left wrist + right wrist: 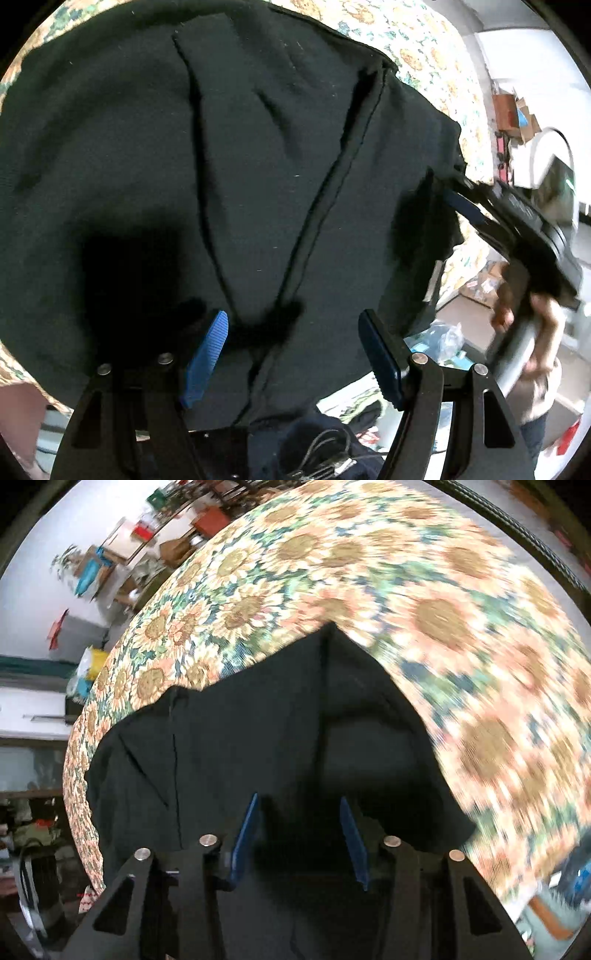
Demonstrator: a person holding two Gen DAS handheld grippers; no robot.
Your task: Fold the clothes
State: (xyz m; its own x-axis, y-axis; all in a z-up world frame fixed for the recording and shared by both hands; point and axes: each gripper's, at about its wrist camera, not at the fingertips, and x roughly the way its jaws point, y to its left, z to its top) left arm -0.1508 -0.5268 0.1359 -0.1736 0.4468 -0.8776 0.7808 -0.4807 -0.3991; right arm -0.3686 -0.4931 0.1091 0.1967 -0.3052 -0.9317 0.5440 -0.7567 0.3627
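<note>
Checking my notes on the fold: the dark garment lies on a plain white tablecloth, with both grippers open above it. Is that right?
Not quite. The tablecloth has a sunflower print, as the right wrist view shows. The dark garment does lie on it, with the left gripper and right gripper open above it.

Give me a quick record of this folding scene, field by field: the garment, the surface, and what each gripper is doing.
garment: dark garment, spread over the surface with seams and creases showing
surface: sunflower-print cloth
left gripper: open, above the garment, nothing between its pads
right gripper: open, above the garment near its edge
blur: right wrist view is smeared
background: cluttered room, boxes along the wall
</note>
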